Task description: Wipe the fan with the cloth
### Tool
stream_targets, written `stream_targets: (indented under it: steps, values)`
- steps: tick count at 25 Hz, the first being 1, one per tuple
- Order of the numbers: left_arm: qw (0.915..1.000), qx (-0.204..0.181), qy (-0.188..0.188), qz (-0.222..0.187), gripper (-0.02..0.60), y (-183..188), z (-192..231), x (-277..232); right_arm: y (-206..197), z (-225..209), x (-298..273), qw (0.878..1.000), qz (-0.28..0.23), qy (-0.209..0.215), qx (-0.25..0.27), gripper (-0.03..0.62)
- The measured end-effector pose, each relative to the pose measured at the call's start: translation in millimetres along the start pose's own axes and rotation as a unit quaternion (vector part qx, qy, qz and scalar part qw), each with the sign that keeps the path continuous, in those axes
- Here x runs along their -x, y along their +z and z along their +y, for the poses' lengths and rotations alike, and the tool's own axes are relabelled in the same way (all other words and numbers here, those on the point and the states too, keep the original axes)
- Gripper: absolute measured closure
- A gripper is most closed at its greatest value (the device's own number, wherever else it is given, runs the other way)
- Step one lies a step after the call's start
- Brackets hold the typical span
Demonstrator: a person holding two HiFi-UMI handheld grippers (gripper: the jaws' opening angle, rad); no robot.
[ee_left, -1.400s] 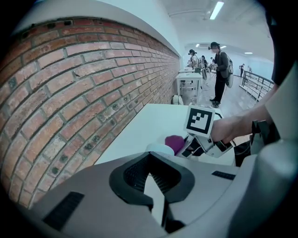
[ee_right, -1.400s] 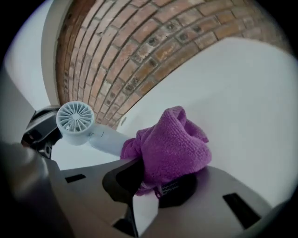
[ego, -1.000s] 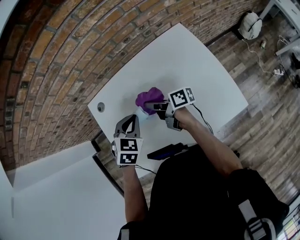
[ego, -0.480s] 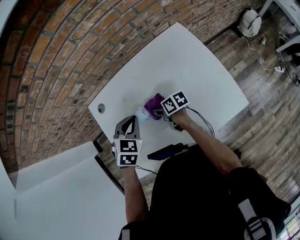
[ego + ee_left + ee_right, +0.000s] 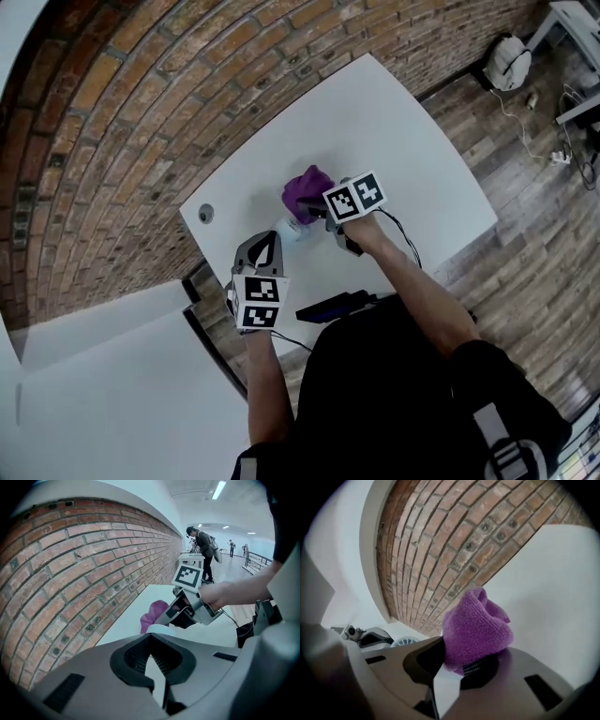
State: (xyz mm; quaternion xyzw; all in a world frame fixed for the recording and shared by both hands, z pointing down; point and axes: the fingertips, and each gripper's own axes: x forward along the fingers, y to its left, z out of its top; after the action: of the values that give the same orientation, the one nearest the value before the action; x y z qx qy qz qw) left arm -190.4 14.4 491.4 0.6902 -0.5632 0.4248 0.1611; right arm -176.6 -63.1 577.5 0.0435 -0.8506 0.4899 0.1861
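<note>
A small white fan [image 5: 288, 228] sits on the white table [image 5: 403, 159], just past the tips of my left gripper [image 5: 266, 241], whose jaws are shut. In the left gripper view the fan [image 5: 161, 629] shows as a pale dome right behind the left gripper [image 5: 157, 657]. My right gripper [image 5: 317, 214] is shut on a purple cloth [image 5: 307, 191] and holds it beside the fan, on its far right side. The right gripper view has the cloth [image 5: 477, 626] bunched between the jaws of the right gripper [image 5: 455, 666]; the fan [image 5: 405, 641] lies low on the left.
A brick wall [image 5: 141, 112] runs along the table's far side. The table top has a round grommet hole [image 5: 205, 214] near its left corner. A black device [image 5: 333, 306] with a cable lies at the near edge. People stand far off down the hall [image 5: 206, 545].
My right gripper rolled and dipped with the purple cloth close over the fan, then shifted slightly away. The left gripper stayed where it was, jaws shut.
</note>
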Motion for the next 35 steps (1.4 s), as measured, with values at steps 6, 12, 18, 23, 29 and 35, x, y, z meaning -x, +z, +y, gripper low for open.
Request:
stream_targets:
  steps: [6,12,18,23,29,35]
  values:
    - [1.0,0.003,-0.001,-0.006,0.578,1.7,-1.0,-0.7,-54.2,-28.8,-35.8,0.995,0.084,-0.011,-0.051,0.525]
    - [0.9998,0.006,0.003,-0.018,0.578,3.7,1.5,-1.9,-109.4,-22.2,-6.4,0.987,0.155,-0.019,-0.035,0.525]
    - [0.9987,0.005,0.014,-0.049,0.578,6.1,2.1,-5.1,-128.7,-16.4,32.4,0.981,0.19,-0.044,-0.014,0.525]
    - [0.9934,0.067,0.019,-0.091,0.578,-3.2,12.3,14.4,-6.1,9.3,53.9,0.995,0.038,-0.073,0.063,0.525]
    - [0.9353,0.307,-0.067,-0.163,0.578,-32.7,16.5,6.3,5.6,60.7,30.0,0.986,0.077,-0.062,0.134,0.525]
    - [0.9204,0.326,-0.134,-0.17,0.578,-34.0,29.2,-13.9,-29.6,70.6,27.4,0.988,0.077,-0.093,0.099,0.525]
